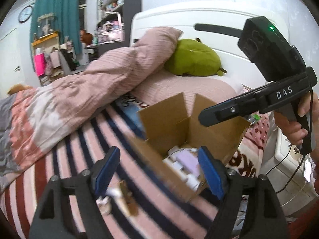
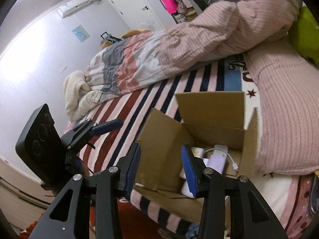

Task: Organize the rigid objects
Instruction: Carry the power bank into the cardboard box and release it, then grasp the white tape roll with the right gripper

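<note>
From my left gripper [image 1: 157, 171], the cardboard box [image 1: 171, 119] smears with motion blur along its near wall, and my right pad hides part of the white items [image 1: 179, 165] inside. Beside my left pad, a small brown-and-white thing [image 1: 121, 197] is too blurred to identify.

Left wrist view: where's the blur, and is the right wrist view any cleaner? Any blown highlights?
Left wrist view: motion smear on the near flaps of the cardboard box and the striped blanket; the left gripper and far room stay sharp. Right wrist view: mostly crisp, slight smear at the box's right edge, and the white wall is overexposed. Both: strong fisheye bending, dark corners.
</note>
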Demonstrator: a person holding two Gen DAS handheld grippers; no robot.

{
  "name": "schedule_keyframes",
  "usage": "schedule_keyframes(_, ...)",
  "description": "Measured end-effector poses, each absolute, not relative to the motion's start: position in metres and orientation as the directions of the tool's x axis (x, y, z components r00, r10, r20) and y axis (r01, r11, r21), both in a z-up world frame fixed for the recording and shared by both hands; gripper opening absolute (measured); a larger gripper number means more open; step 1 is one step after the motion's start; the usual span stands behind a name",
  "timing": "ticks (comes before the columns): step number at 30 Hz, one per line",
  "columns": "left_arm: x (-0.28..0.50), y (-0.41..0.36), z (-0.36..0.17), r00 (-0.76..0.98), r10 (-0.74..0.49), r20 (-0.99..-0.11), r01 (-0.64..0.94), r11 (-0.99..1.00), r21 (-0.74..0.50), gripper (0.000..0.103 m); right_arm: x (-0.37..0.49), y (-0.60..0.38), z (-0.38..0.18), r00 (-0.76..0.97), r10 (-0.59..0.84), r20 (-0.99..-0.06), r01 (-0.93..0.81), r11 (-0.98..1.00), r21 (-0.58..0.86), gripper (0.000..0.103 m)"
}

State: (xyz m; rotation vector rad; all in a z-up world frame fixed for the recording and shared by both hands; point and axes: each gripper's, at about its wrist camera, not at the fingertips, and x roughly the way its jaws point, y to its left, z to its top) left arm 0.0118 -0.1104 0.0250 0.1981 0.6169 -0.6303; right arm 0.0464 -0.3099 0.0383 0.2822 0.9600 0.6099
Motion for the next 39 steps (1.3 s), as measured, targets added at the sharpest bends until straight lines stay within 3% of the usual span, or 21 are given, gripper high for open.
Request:
schedule_keyframes(7,0.001,-0.008,0.019,0.707,-0.385,-0.594,0.447,0.893,-0.047,0.082,0.032,-0.217,0.044,0.441,0.578,-0.686,-0.483,0.797,0.361,0.038)
schedule_keyframes(14,0.021,0.09,-0.036,0.728,-0.211,-0.652,0.192,0.976,-0.102,0.083,0.031,-0.124,0.015,0.42,0.571,-0.706,-0.598,0.759,0.258,0.038)
schedule_keyframes(18,0.035,0.113,-0.077,0.691,-0.247,-0.679,0.157,0.969,-0.193,0.083,0.036,-0.091,-0.028,0.395,0.508,-0.765,-0.608,0.769,0.197,0.038)
schedule_keyframes(24,0.052,0.116,-0.097,0.684,-0.225,-0.694,0.107,0.972,-0.209,0.083,0.058,-0.077,-0.096,0.396,0.383,-0.835,-0.544,0.83,0.123,0.038)
schedule_keyframes(28,0.05,0.109,-0.097,0.685,-0.241,-0.687,0.133,0.969,-0.208,0.083,0.078,-0.073,-0.123,0.386,0.362,-0.848,-0.515,0.848,0.128,0.051)
schedule_keyframes(35,0.049,0.114,-0.098,0.68,-0.235,-0.694,0.11,0.969,-0.221,0.083,0.094,-0.055,-0.146,0.443,0.308,-0.842,-0.525,0.85,0.034,0.048)
schedule_keyframes(36,0.048,0.115,-0.098,0.674,-0.246,-0.696,0.11,0.966,-0.234,0.083,0.093,-0.051,-0.148,0.447,0.298,-0.843,-0.54,0.842,0.011,0.043)
schedule_keyframes(39,0.049,0.113,-0.093,0.651,-0.343,-0.677,0.156,0.934,-0.323,0.083,0.083,-0.046,-0.139,0.468,0.299,-0.832,-0.577,0.816,-0.031,0.042)
